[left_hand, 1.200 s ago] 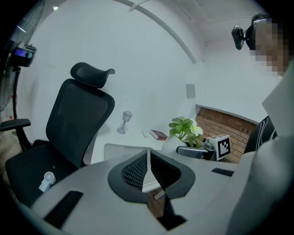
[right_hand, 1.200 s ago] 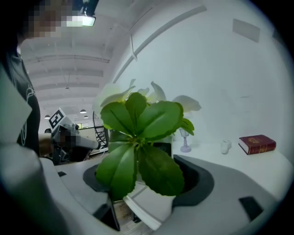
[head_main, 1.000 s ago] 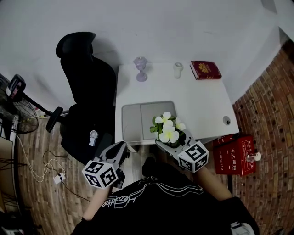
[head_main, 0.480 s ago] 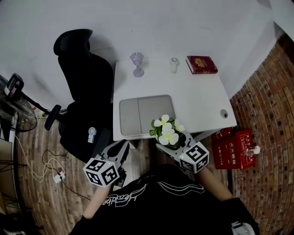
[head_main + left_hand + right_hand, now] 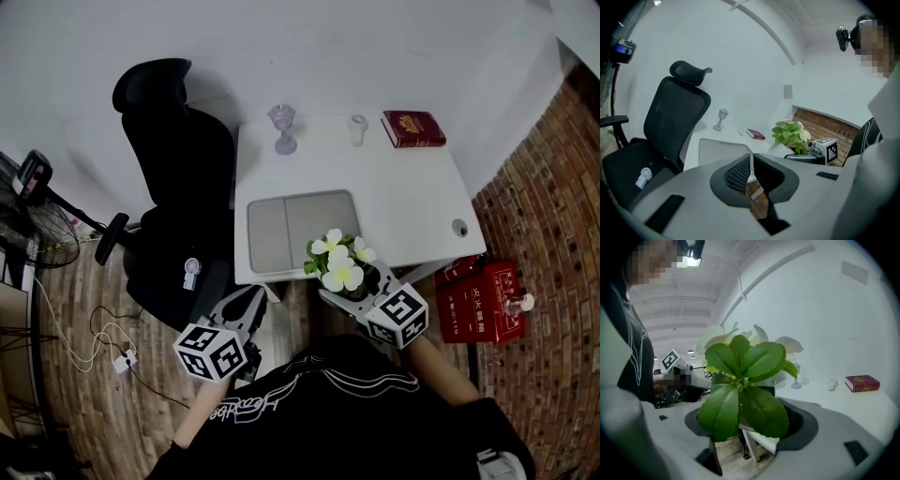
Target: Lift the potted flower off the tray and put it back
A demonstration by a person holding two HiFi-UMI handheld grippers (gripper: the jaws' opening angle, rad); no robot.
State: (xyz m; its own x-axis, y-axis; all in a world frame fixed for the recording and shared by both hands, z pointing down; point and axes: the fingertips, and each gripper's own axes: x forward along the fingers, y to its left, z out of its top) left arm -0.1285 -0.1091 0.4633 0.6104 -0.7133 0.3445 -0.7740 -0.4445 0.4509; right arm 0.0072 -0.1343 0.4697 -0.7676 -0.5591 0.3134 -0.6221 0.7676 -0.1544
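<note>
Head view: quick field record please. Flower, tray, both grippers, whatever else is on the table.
potted flower: off the tray, held up near the table's front edge
tray: grey, nothing on it, lying on the white table
right gripper: shut on the potted flower
left gripper: jaws together, holding nothing, off the table's front edge
far edge of table: purple goblet, red book
task stage: flower lifted, not yet put back

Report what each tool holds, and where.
Right tool grips the green-leaved, white-blossomed potted flower by its pot, mostly hidden under leaves. Left tool, jaws together, holds nothing.
</note>
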